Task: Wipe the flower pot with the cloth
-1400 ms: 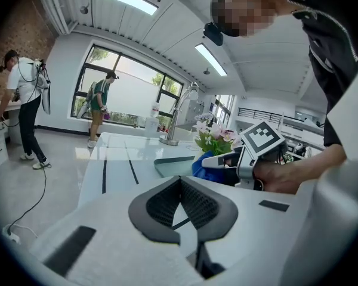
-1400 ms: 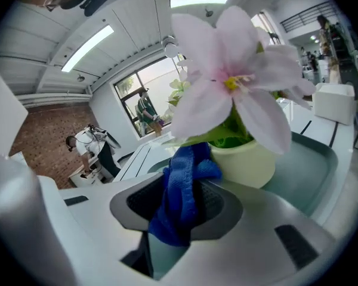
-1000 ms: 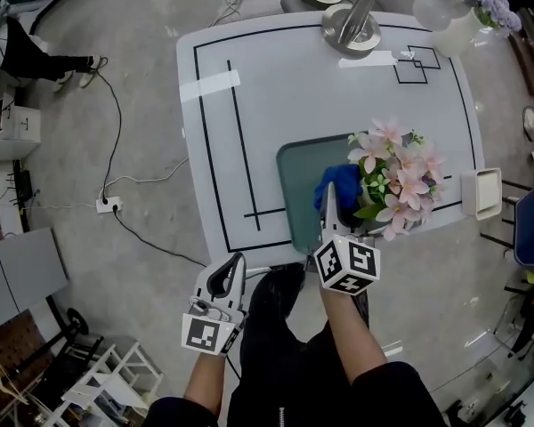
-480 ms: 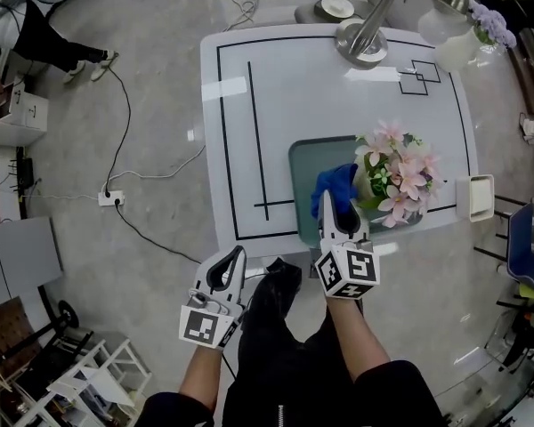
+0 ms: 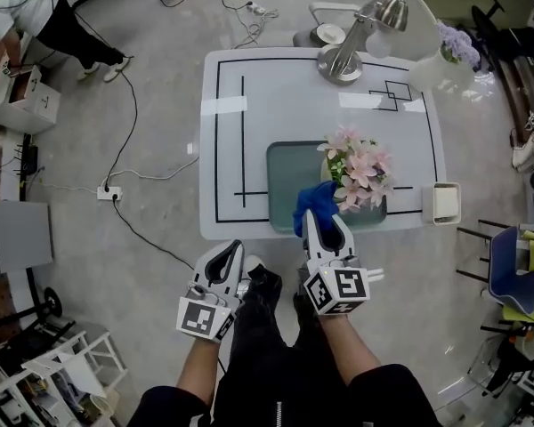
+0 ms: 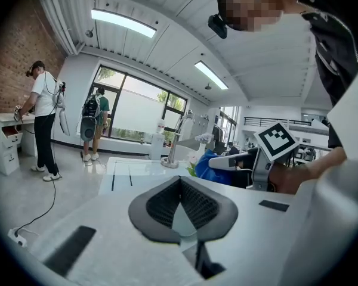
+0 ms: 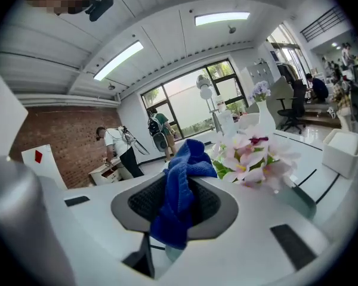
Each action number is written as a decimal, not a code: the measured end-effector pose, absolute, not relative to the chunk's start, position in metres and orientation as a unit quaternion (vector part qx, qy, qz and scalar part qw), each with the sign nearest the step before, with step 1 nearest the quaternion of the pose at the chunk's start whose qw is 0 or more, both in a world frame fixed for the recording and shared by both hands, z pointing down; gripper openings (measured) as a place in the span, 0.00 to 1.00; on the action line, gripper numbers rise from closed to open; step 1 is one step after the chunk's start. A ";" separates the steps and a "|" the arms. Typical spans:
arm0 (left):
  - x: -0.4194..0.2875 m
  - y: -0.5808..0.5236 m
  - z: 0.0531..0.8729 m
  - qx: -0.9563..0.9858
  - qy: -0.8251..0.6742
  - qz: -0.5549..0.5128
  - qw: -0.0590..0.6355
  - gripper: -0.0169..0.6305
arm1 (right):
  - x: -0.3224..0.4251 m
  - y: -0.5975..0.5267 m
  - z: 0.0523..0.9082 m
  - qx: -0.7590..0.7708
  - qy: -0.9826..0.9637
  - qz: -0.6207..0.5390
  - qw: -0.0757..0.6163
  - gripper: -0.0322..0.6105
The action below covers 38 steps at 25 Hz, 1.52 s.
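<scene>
Two tongs: right tongs (image 5: 311, 215) grip blue cloth (image 5: 317, 197) beside pink flowers (image 5: 360, 169); left tongs (image 5: 235, 248) closed.

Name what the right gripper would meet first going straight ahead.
Probably the pink flowers, slightly right of its line; depth is unclear, so it might pass them over the grey mat.

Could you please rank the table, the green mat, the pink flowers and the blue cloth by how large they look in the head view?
1. table
2. green mat
3. pink flowers
4. blue cloth

The flowers stand nearer the camera, which enlarges them somewhat.
</scene>
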<state>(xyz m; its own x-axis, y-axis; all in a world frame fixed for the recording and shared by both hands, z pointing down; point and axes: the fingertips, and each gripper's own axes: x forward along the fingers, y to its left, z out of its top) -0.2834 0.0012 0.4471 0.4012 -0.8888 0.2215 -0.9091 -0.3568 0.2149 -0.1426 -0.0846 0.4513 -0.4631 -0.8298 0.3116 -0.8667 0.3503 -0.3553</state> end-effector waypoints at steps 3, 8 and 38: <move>-0.252 0.014 0.432 0.820 -0.552 0.039 0.145 0.04 | -0.122 -0.070 0.423 0.492 -0.842 0.217 0.032 0.21; -0.199 0.032 0.408 0.808 -0.573 0.039 0.130 0.04 | -0.074 -0.038 0.381 0.457 -0.871 0.176 0.038 0.21; -0.034 0.089 0.384 0.829 -0.541 0.059 0.133 0.04 | 0.042 0.083 0.373 0.383 -0.903 0.177 0.077 0.21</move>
